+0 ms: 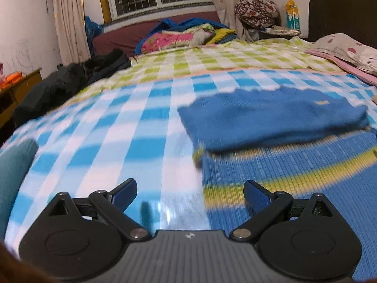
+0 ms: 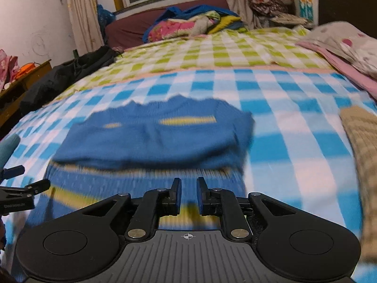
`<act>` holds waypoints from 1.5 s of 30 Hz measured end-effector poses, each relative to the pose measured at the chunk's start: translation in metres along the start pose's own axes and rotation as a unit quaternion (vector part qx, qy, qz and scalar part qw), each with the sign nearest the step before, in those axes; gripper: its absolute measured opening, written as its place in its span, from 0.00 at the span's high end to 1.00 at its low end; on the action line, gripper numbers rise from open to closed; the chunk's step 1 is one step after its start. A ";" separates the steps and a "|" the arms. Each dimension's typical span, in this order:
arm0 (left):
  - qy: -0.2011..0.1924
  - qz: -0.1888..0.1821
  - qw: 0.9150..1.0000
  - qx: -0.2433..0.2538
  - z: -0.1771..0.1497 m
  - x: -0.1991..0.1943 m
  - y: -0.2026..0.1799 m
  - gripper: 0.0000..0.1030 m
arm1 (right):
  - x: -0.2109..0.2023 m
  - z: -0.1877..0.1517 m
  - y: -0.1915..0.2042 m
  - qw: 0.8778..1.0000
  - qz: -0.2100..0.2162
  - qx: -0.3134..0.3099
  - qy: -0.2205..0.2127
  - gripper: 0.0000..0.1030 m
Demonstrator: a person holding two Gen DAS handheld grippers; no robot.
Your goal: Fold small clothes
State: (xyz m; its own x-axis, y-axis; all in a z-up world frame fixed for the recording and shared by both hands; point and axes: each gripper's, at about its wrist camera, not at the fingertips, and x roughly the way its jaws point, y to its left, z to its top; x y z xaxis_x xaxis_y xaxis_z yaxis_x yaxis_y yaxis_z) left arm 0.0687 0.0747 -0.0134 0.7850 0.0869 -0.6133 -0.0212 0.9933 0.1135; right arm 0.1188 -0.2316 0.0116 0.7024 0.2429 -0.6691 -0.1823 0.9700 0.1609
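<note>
A small blue knit sweater (image 1: pixel 271 120) with yellow stripes lies on the blue-and-white checked bedspread (image 1: pixel 117 127), its upper part folded over the lower ribbed part. It also shows in the right wrist view (image 2: pixel 155 139). My left gripper (image 1: pixel 189 194) is open wide and empty, low over the bedspread at the sweater's near left corner. My right gripper (image 2: pixel 189 194) has its fingers close together with a narrow gap and nothing between them, just above the sweater's near edge. The left gripper's fingers (image 2: pixel 26 188) show at the left edge of the right wrist view.
A beige knit garment (image 2: pixel 362 155) lies on the bed to the right. A black jacket (image 1: pixel 70 82) sits at the bed's left edge. Bedding is piled (image 1: pixel 186 35) at the far end, pillows (image 1: pixel 348 49) at far right, a wooden cabinet (image 1: pixel 16 87) at left.
</note>
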 end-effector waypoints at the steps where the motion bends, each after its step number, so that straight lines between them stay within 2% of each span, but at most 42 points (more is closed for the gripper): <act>1: 0.005 -0.002 1.000 -0.003 -0.006 -0.005 0.000 0.01 | -0.007 -0.008 -0.003 1.000 -0.003 0.003 0.005 0.85; 9: 0.026 -0.016 0.999 -0.024 -0.052 -0.041 0.003 0.01 | -0.054 -0.068 -0.021 0.998 -0.032 0.032 0.046 0.84; 13: 0.029 -0.026 0.999 -0.025 -0.062 -0.055 0.003 0.01 | -0.073 -0.088 -0.027 0.996 -0.040 0.043 0.061 0.73; 17: 0.031 -0.030 0.999 -0.015 -0.071 -0.067 0.001 0.01 | -0.087 -0.105 -0.028 0.995 -0.022 0.053 0.077 0.73; 22: 0.041 -0.044 0.998 -0.025 -0.079 -0.076 0.002 0.02 | -0.098 -0.118 -0.025 0.995 -0.008 0.058 0.082 0.72; 23: 0.044 -0.050 0.997 -0.028 -0.080 -0.077 0.002 0.03 | -0.099 -0.119 -0.026 0.995 -0.002 0.062 0.082 0.72; 26: 0.047 -0.066 0.996 -0.032 -0.080 -0.082 0.000 0.16 | -0.103 -0.124 -0.026 0.994 0.006 0.067 0.081 0.72; 28: 0.050 -0.078 0.995 -0.035 -0.080 -0.085 -0.002 0.29 | -0.106 -0.126 -0.027 0.994 0.016 0.073 0.083 0.72; 33: 0.054 -0.105 0.992 -0.041 -0.080 -0.089 -0.004 0.49 | -0.110 -0.129 -0.031 0.992 0.024 0.086 0.085 0.72; 36: 0.055 -0.117 0.991 -0.040 -0.080 -0.091 -0.005 0.52 | -0.110 -0.130 -0.030 0.992 0.031 0.089 0.087 0.71; 39: 0.058 -0.123 0.990 -0.046 -0.081 -0.090 -0.003 0.52 | -0.110 -0.131 -0.029 0.990 0.049 0.095 0.087 0.74; 40: 0.064 -0.126 0.989 -0.053 -0.080 -0.088 -0.002 0.52 | -0.110 -0.132 -0.029 0.990 0.051 0.097 0.088 0.81; 42: 0.071 -0.129 0.987 -0.057 -0.078 -0.087 0.000 0.52 | -0.107 -0.132 -0.029 0.988 0.060 0.108 0.091 0.87; 45: 0.076 -0.127 0.988 -0.048 -0.077 -0.089 -0.002 0.52 | -0.105 -0.133 -0.031 0.984 0.081 0.130 0.086 0.90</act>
State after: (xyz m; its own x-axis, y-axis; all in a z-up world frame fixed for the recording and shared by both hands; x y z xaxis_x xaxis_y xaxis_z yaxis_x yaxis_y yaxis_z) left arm -0.0486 0.0705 -0.0197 0.6712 -0.1631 -0.7231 0.0997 0.9865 -0.1300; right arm -0.0409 -0.2881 -0.0201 0.5471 0.4110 -0.7292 -0.0844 0.8938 0.4404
